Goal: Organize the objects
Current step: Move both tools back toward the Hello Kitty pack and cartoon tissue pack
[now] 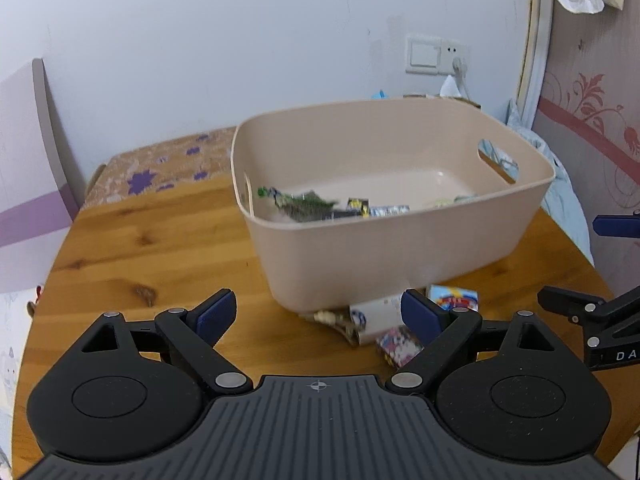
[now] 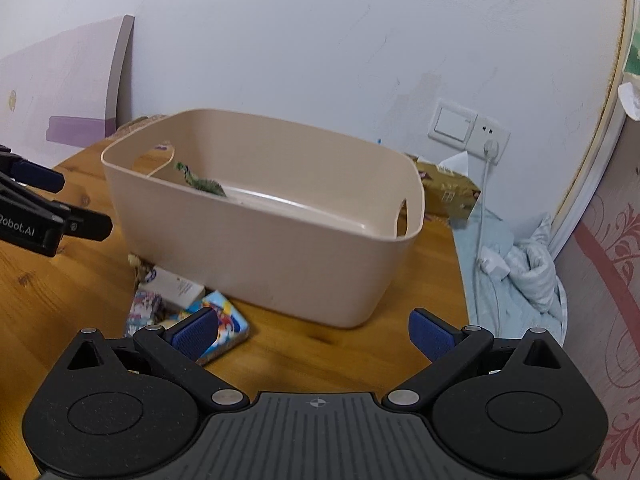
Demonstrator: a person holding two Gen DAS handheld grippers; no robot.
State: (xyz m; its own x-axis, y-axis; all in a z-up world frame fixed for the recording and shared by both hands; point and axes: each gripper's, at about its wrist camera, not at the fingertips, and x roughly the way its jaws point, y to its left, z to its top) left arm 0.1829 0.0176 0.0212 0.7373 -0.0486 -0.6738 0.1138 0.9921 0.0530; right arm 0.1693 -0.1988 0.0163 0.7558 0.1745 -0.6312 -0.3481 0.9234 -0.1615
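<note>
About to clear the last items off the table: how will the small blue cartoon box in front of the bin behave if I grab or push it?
The blue cartoon box looks like thin printed card, so probably light and easily crushed. It lies flat on the smooth wooden table, so a push would likely slide it, not tip it. It sits against other small packs, which may shift with it.

The bin [image 1: 400, 256] is sitting on the table [image 1: 152, 240], far side, with small packets [image 1: 320, 206] lying inside it toward nine o'clock. Before it, at six o'clock, three boxes [image 2: 176, 288] are lying on the table, one touching its wall. Behind it at two o'clock, a wall socket [image 1: 436, 56] is showing.
</note>
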